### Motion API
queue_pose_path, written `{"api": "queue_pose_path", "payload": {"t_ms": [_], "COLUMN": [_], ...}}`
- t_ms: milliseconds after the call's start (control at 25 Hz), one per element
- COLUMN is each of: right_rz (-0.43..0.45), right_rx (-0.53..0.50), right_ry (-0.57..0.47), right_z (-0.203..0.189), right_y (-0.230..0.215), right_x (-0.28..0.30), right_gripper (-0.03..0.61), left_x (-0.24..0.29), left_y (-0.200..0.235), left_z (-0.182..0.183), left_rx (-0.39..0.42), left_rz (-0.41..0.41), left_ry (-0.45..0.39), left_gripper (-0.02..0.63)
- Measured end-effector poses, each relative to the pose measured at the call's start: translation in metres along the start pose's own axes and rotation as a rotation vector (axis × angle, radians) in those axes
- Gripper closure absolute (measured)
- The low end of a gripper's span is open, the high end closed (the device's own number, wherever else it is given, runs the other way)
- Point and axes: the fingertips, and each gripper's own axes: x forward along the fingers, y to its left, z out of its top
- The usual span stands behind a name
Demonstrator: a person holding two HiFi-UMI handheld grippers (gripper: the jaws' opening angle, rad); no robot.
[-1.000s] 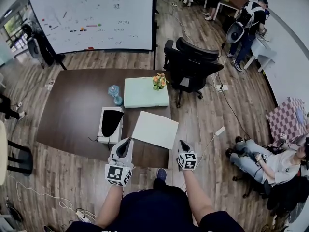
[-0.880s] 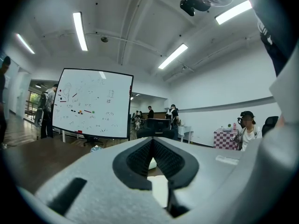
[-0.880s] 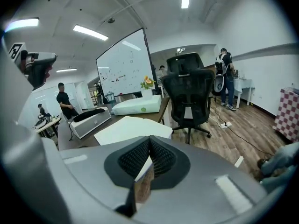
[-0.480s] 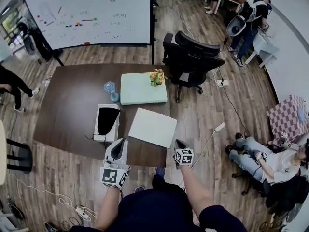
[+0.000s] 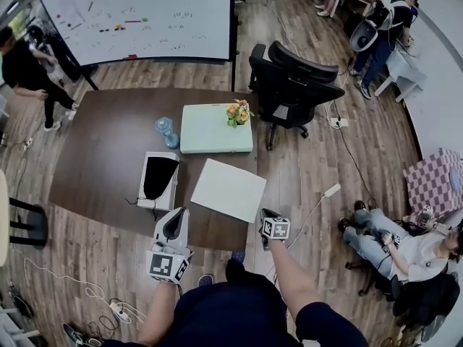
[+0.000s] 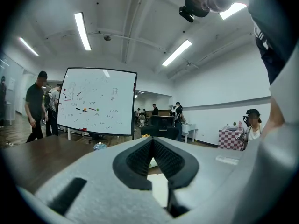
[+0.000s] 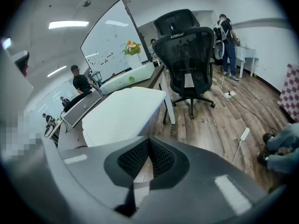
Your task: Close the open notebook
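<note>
The white notebook point(image 5: 228, 189) lies flat near the front right corner of the dark desk point(image 5: 101, 165). The left claw point(image 5: 173, 221) and the right claw point(image 5: 266, 217) hover at its near edge, jaws together and empty.

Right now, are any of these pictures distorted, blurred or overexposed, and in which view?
Head view: strong fisheye bend, the whiteboard edges curve, yet the notebook is sharp. Left gripper view: the ceiling lamps glare white, with a dark round vignette. Right gripper view: same vignette, and the wood floor bends.
</note>
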Motion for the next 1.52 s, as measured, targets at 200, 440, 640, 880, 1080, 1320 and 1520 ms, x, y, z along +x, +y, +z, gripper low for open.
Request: {"api": "queue_pose_path", "payload": {"t_ms": [200,440,640,880,1080,1320,1520], "right_rz": [0.051,0.128,0.154,0.25,0.27,0.263,0.269], "right_rx": [0.01,0.022,0.035,0.081,0.014,-0.055,-0.098], "right_ry": [0.061,0.111,0.093,-0.007,-0.064,-0.103,-0.153], "right_z": [-0.007,-0.018,-0.015,0.0,0.018,0.032,0.051], "right_y": [-0.003,0.003,0.005,0.015,0.025,0.036,0.053], "right_x": [0.012,0.026,0.025,0.01,-0.006,-0.021,-0.031], "right_gripper": [0.574,0.574,0.573,0.574,0.573,0.573,0.574], "left_x": [0.007,0.013,0.017,0.017,0.014,0.003,-0.006], "left_y": [-0.003,-0.005,-0.005,-0.001,-0.001,0.001,0.003], "left_z": [0.0,-0.003,-0.005,-0.003,0.0,0.003,0.008], "left_rx": [0.004,0.009,0.005,-0.007,-0.015,-0.026,-0.024], "left_rz": [0.005,0.008,0.014,0.019,0.021,0.018,0.017], "left_ry": [0.004,0.01,0.01,-0.004,-0.023,-0.035,-0.046], "left_gripper": [0.627,0.627,0.627,0.627,0.627,0.627,0.627]}}
